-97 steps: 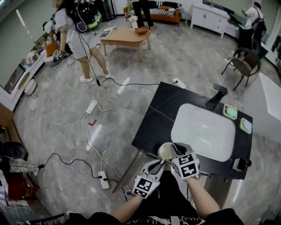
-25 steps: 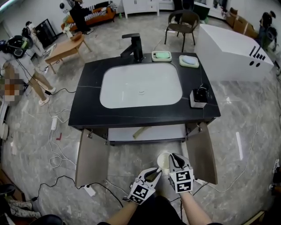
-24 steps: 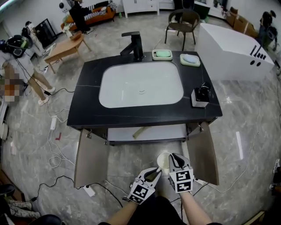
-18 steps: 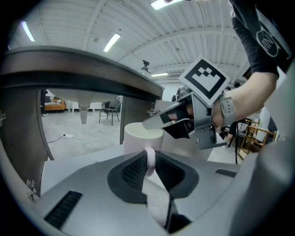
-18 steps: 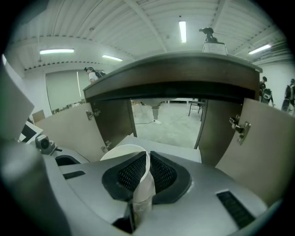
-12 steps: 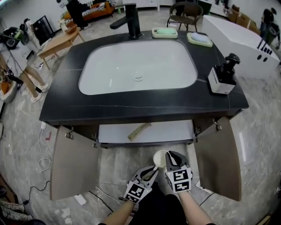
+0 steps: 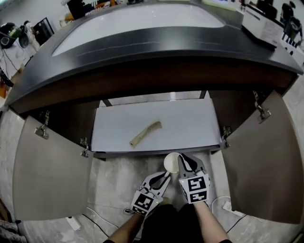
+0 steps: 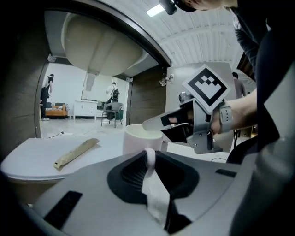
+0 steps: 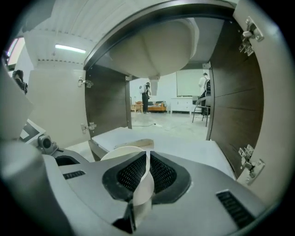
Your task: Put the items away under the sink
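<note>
Smooth white shelf | flat tan stick | round cream mug

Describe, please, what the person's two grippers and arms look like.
The left gripper and right gripper are light grey with white-and-black tapered jaws. Each carries a cube of black-and-white square markers. Their pads are black and ribbed. The forearms are unsleeved; no cables show.

Head view: bright, even room light; heavy fisheye bows surface edge; recess beneath in deep shadow, white shelf well lit. Gripper views: black vignette at corners; left hand-held gripper, right hand-held gripper soft, near lens; ceiling lamp glares.
</note>
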Available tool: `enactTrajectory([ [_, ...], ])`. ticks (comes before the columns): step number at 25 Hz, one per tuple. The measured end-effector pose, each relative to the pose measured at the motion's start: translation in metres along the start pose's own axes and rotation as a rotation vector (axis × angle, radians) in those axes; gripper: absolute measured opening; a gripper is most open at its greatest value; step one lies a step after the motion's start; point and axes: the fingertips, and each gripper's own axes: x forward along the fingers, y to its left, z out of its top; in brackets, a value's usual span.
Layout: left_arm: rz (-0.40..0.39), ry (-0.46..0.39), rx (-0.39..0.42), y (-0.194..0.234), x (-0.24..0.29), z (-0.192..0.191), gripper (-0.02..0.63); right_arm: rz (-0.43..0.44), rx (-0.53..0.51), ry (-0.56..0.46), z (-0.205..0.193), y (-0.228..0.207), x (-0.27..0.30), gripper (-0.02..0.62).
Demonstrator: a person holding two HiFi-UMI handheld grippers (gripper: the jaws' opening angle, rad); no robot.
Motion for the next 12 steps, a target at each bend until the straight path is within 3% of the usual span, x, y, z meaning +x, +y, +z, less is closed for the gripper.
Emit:
enactTrajectory([
  [5, 0.025, -0.033, 0.001, 0.006, 0.01, -0.019, 0.058, 0.013, -0.013, -0.034, -0.016, -0.003, 0.015, 0.041],
  [12, 0.027, -0.039, 0.038, 0.018, 0.012, -0.009, 0.058, -0.005, -0.04, -0.065, 0.0, -0.005, 0.02, 0.041],
])
